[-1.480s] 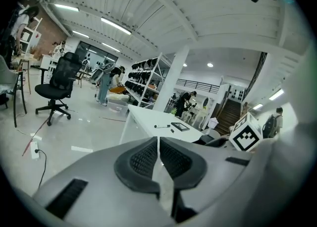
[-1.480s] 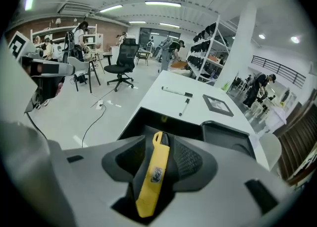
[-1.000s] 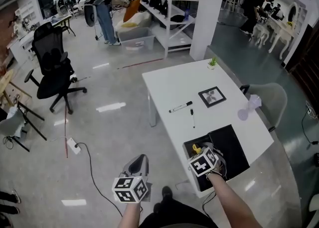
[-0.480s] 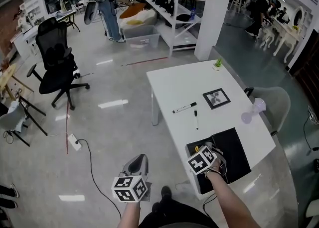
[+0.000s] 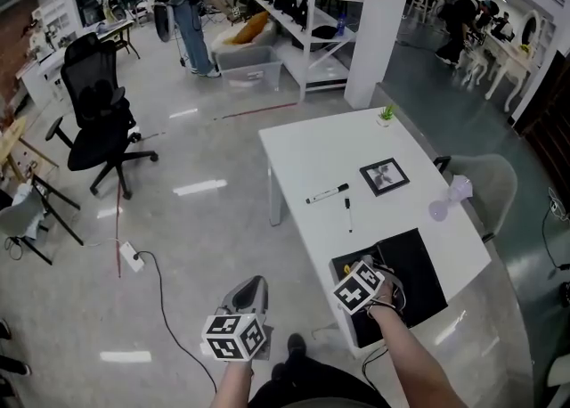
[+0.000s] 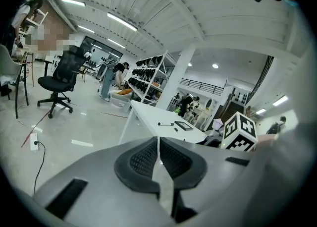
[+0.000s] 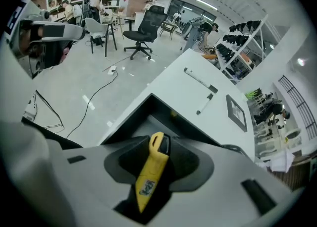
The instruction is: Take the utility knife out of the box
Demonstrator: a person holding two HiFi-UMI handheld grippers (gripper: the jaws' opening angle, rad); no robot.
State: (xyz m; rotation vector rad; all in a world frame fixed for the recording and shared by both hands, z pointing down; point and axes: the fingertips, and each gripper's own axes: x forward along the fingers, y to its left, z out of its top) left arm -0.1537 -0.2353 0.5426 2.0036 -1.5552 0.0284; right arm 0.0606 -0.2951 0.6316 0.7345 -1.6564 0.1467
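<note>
The open black box [image 5: 419, 264] lies at the near end of the white table [image 5: 312, 152]. My right gripper [image 5: 356, 274] points steeply down into its left part, under its marker cube. In the right gripper view the yellow utility knife [image 7: 151, 171] stands slanted between the dark pads of the right gripper [image 7: 161, 144], which are closing on it and touch both its sides above the box's dark inside [image 7: 148, 117]. My left gripper [image 5: 247, 297] hangs over the floor left of the table, shut with nothing in it; its pads meet in a seam at the left gripper [image 6: 158, 142].
On the table lie a marker [image 5: 323, 192], a pen [image 5: 347, 213], a framed picture [image 5: 383, 176] and a small plant [image 5: 386, 114]. A grey chair [image 5: 485, 179] stands to the right, a black office chair [image 5: 98, 121] far left, a cable [image 5: 160, 281] on the floor.
The right gripper's marker cube has rolled a little over the box while staying in place. The left gripper has kept still.
</note>
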